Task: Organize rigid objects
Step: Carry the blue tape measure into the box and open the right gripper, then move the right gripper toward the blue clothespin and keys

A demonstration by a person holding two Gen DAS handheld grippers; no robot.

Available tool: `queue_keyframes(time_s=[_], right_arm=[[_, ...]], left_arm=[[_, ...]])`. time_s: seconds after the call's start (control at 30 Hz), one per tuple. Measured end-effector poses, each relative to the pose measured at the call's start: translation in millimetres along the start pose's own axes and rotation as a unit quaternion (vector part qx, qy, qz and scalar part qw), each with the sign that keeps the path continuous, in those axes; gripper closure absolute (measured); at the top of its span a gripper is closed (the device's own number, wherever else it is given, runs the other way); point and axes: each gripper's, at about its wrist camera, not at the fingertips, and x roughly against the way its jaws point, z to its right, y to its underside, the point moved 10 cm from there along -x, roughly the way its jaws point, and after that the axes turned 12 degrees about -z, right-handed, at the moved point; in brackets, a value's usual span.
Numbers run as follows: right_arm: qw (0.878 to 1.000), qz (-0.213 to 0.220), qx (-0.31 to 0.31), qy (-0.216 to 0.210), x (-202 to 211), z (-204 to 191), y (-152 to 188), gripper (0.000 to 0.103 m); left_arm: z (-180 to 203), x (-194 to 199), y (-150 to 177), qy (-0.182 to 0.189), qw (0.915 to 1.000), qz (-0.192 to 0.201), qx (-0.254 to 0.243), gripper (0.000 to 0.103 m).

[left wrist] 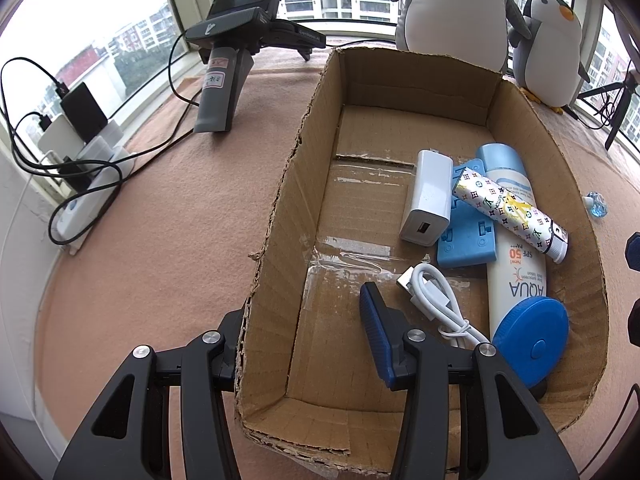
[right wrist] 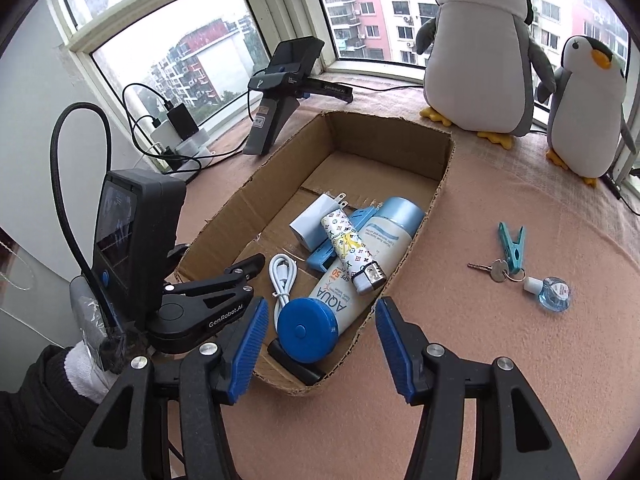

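Both grippers hang wide open and empty, the left gripper [left wrist: 308,336] straddling the cardboard box [right wrist: 438,196] wall, the right gripper [right wrist: 322,334] over its near corner, so reaching right for the keys [right wrist: 496,270] could snag that ragged edge.

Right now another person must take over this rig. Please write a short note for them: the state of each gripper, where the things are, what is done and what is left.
Left gripper: open, holds nothing; its jaws straddle the left wall of the cardboard box.
Right gripper: open, holds nothing, at the box's near right corner.
Done, in the box: white charger, blue holder, sunscreen bottle, patterned lighter, white cable, blue round tape measure.
Left, on the cloth to the right of the box: teal clothespin, keys, small blue bottle.
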Motion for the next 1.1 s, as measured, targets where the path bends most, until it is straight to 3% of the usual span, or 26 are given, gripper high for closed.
queue_keyframes(time_s=[0.2, 0.37, 0.6, 0.87, 1.1], right_arm=[[0.994, 0.008, -0.11, -0.016, 6, 60, 9, 0.052], [0.986, 0.007, -0.168, 0.005, 3, 107, 17, 0.052], [0.969, 0.003, -0.247, -0.029, -10, 147, 20, 0.052], [0.943, 0.004, -0.324, -0.081, -28, 173, 11, 0.071], [0.914, 0.009, -0.389, -0.115, -39, 194, 9, 0.082]], left_arm=[[0, 1, 0, 0.0, 1.0, 0.0, 0.0, 0.057], [0, 1, 0, 0.0, 1.0, 0.0, 0.0, 0.057], [0, 1, 0, 0.0, 1.0, 0.0, 0.0, 0.057], [0, 1, 0, 0.0, 1.0, 0.001, 0.0, 0.057], [1, 1, 1, 0.001, 1.0, 0.001, 0.0, 0.057]])
